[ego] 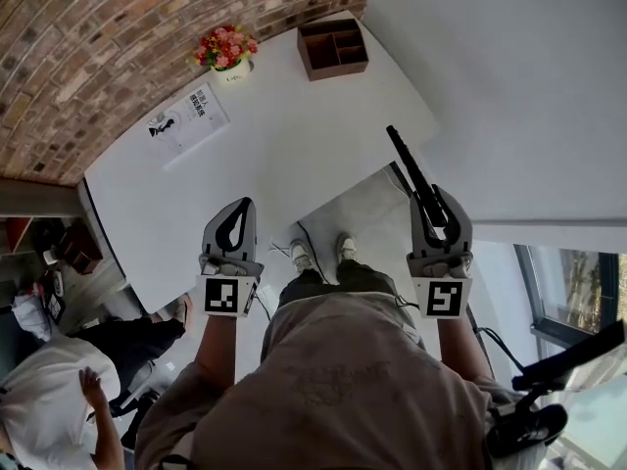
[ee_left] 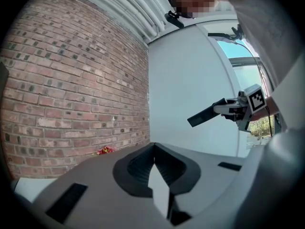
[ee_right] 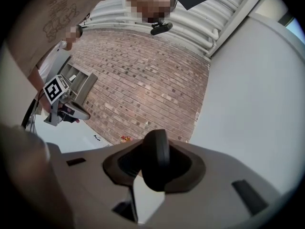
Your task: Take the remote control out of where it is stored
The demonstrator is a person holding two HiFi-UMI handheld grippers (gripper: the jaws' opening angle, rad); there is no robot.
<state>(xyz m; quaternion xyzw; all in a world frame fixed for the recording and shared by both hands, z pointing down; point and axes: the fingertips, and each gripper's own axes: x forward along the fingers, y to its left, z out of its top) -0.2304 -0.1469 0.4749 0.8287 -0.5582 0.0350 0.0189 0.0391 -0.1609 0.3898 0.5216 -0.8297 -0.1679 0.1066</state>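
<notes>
In the head view a long black remote control (ego: 413,176) sticks out forward from my right gripper (ego: 437,207), which is shut on its near end over the gap beside the white table (ego: 294,155). The right gripper view shows the remote (ee_right: 156,157) end-on between the jaws of the right gripper (ee_right: 156,144). My left gripper (ego: 237,213) hangs over the table's near edge, jaws together with nothing in them; its tips meet in the left gripper view (ee_left: 153,146). That view also catches the remote (ee_left: 202,117) at the right. A brown wooden organizer box (ego: 333,47) stands at the table's far right.
A pot of red and pink flowers (ego: 226,51) and a printed booklet (ego: 185,118) sit at the table's far left by the brick wall (ego: 88,37). Another person (ego: 54,399) is at the lower left. Black gear (ego: 549,390) shows at the lower right.
</notes>
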